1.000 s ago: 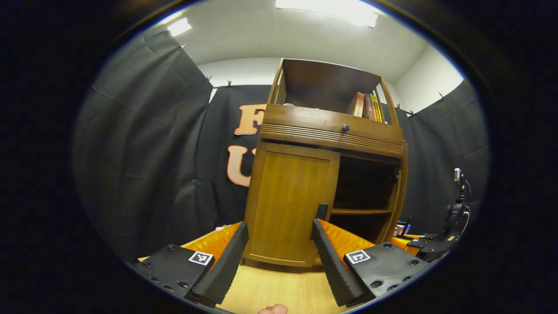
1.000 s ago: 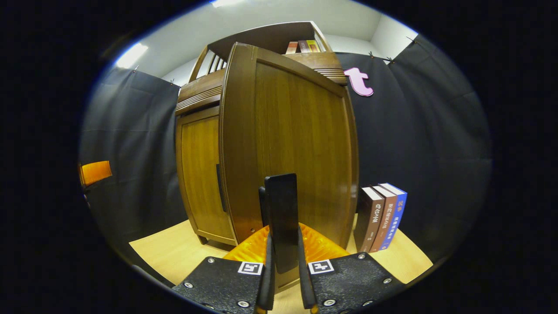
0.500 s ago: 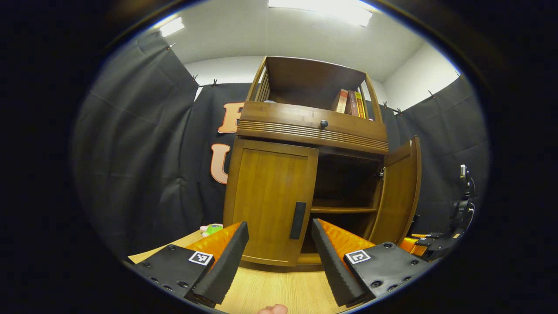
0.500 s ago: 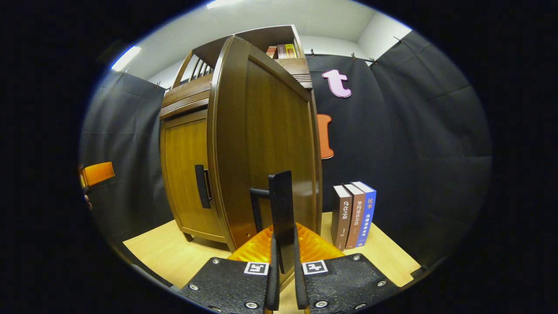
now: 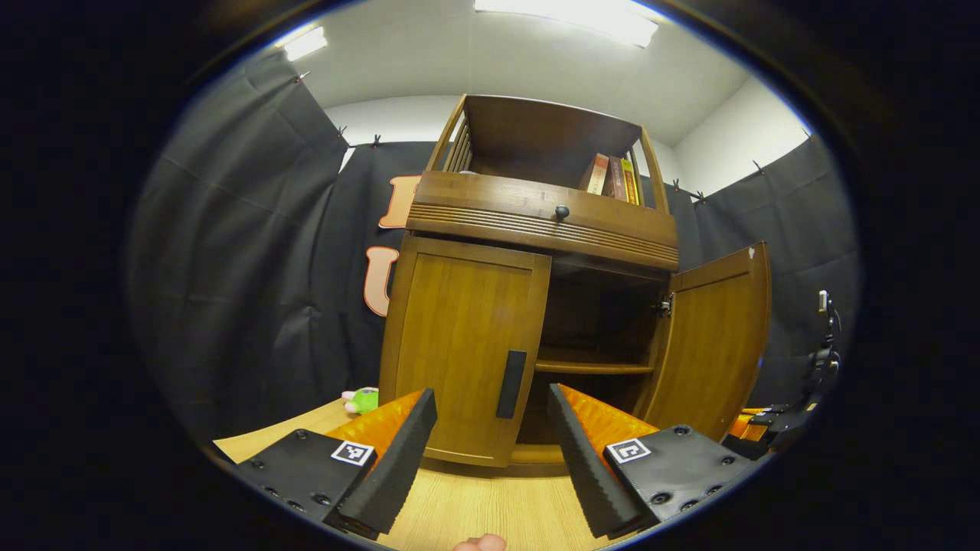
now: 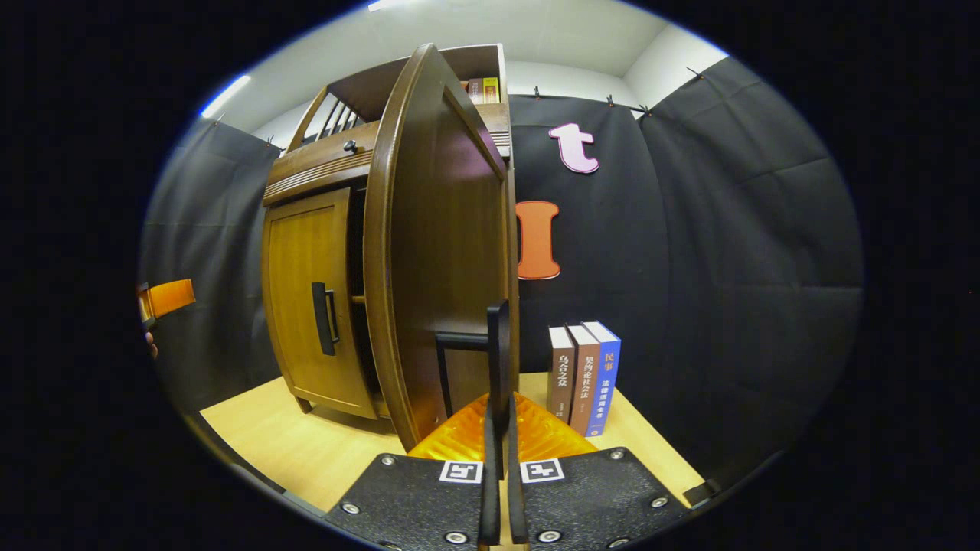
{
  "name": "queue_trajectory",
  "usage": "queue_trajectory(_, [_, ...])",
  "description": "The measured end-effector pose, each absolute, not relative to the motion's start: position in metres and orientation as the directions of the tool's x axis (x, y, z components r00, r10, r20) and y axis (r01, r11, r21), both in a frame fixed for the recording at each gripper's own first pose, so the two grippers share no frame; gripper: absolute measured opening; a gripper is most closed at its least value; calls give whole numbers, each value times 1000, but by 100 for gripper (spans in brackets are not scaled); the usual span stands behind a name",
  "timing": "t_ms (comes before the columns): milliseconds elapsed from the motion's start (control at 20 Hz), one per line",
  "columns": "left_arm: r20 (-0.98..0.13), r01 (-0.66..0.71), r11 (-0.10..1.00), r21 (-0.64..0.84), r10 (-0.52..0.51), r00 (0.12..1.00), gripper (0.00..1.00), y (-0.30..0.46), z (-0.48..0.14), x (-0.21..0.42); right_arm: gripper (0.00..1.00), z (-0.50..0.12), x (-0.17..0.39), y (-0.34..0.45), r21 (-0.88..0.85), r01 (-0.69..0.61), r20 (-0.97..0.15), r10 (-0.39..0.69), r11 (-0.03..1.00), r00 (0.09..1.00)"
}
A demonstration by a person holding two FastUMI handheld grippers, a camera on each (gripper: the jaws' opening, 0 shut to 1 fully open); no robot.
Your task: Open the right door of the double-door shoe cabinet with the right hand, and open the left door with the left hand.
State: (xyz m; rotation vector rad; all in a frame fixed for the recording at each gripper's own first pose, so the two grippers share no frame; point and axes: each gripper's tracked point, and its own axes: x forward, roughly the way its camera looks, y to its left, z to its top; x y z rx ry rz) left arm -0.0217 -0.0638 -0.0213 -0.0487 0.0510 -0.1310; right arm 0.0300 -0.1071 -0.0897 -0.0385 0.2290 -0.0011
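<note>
Bright ceiling lights [image 5: 570, 17] glare overhead; both pictures are sharp, bowed at the edges, the cabinet's inside [image 5: 605, 321] shadowed.

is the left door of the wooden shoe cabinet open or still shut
Shut. The left wooden door sits flush in the cabinet frame, its dark handle untouched ahead of the open left gripper.

Bare counter [image 5: 475, 505] lies open toward the shut left door [image 5: 459, 352] at 12 o'clock. The swung-out right door [image 5: 712, 344] blocks 2 o'clock; books [image 6: 583, 376] stand beside it.
</note>
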Motion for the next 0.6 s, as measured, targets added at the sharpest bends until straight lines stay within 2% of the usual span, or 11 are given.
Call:
queue_trajectory(100, [-52,129,990,-51,-132,990,95,-65,-24,-20,1,-88,30,-120,-23,-5,-233,0,1000,973])
queue_trajectory(150, [-56,128,990,-51,-131,990,95,-65,-26,-19,10,-87,31,-123,-3,-11,-226,10,1000,974])
queue_trajectory(200, [-60,127,991,-51,-130,990,94,-65,-28,-19,10,-86,30,-129,7,-19,-219,20,1000,975])
queue_trajectory(250, [-65,125,991,-52,-128,990,94,-64,-29,-19,0,-87,31,-133,18,-29,-217,32,999,976])
queue_trajectory(600, [-62,108,993,-39,-110,992,95,-52,-25,-24,1,-87,37,-158,38,-139,-226,144,990,964])
